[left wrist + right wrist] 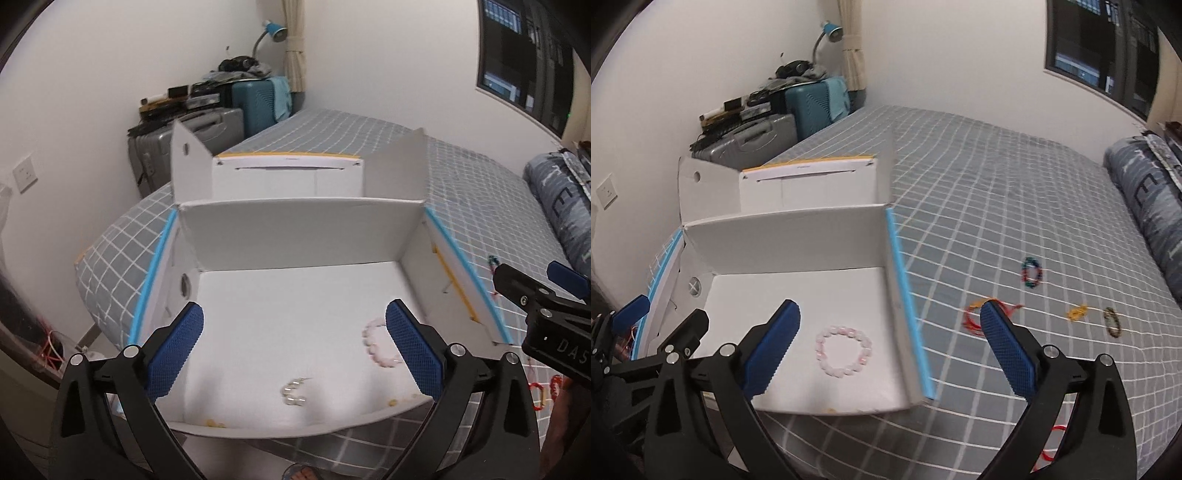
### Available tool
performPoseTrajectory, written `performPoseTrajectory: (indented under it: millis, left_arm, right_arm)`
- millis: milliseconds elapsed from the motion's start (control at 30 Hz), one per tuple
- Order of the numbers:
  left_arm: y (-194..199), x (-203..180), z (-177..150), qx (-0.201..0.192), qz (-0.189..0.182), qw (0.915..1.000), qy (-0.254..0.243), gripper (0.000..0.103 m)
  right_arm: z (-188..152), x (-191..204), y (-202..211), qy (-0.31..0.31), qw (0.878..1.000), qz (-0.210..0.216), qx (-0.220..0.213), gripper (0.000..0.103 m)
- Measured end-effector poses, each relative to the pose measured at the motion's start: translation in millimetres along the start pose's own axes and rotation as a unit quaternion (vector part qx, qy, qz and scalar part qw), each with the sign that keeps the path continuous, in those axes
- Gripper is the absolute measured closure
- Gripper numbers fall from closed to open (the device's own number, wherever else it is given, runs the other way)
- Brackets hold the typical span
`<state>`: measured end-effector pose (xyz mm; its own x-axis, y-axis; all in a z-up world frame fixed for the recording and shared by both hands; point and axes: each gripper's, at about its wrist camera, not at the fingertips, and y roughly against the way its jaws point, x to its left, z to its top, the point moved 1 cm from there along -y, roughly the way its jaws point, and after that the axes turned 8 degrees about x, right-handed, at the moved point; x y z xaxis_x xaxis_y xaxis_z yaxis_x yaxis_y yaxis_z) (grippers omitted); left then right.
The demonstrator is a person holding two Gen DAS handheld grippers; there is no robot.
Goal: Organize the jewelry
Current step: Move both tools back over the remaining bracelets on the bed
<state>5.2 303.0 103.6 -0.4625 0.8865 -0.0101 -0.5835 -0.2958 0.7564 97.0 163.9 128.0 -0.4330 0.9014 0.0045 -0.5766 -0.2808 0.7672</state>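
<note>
- The left tongs are seen spread wide over the near end of the white cardboard box, with nothing between the blue pads.
- The right tongs are likewise released and empty, held across the blue-edged right wall of the box, one pad inside it and one over the bed.
- A silver bracelet is found on the box floor near the front edge, between the left pads.
- A pink bead bracelet is laid flat on the box floor, close to the right wall.
- Small yellow pieces are seen at the front edge of the box; what they are cannot be told.
- On the grey checked bed, right of the box, a red cord bracelet is partly hidden behind a right pad.
- Further out are a yellow piece, a dark bead bracelet and a multicoloured bracelet.
- Suitcases are stacked by the far wall.
</note>
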Motion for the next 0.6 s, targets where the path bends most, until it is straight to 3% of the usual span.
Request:
performPoseTrajectory:
  millis: [333,600]
  left_arm:
    - [20.5,-70.7,-8.7,-0.008,-0.047,0.9975,-0.053,0.006]
    - [27.3,-138.4,-25.1,0.002,-0.093,0.9903,-0.104,0.006]
  right_arm:
    - [-30.5,-88.1,33.9,-0.048,0.998,-0.047,-0.005,0.009]
    - [-61.9,-162.4,45.2,-0.094,0.992,-0.082,0.009,0.009]
